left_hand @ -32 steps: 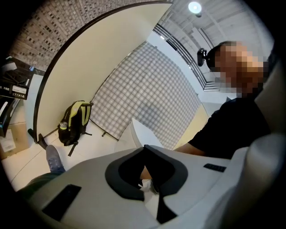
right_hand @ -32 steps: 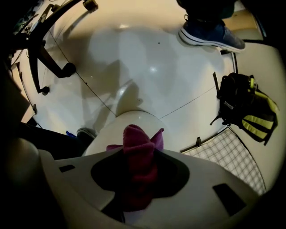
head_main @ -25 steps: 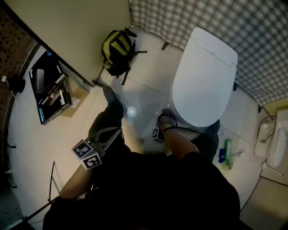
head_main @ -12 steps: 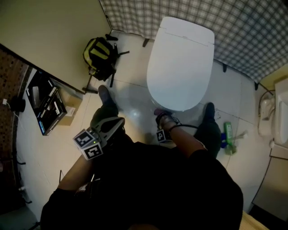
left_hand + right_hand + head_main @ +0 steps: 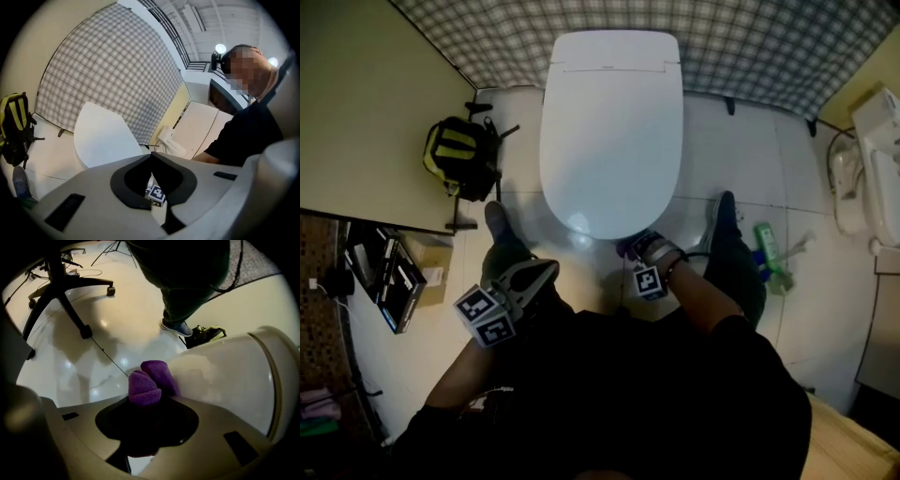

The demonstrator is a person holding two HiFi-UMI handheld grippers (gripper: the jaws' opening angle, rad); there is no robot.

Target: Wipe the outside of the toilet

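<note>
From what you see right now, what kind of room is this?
Most likely a bathroom: a white toilet with its lid shut, a tiled floor around it, and a purple cloth held against its side.

I read the left gripper (image 5: 546, 270) held close in on the left arm (image 5: 459, 375), jaws together on nothing; right arm (image 5: 703, 305) extended forward and down, right gripper (image 5: 633, 248) clamped on a purple cloth (image 5: 149, 380)

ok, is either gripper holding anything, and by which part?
Right gripper pinches the purple cloth by its bunched near end; the rest pokes out next to the toilet. Left gripper is shut, empty.
</note>
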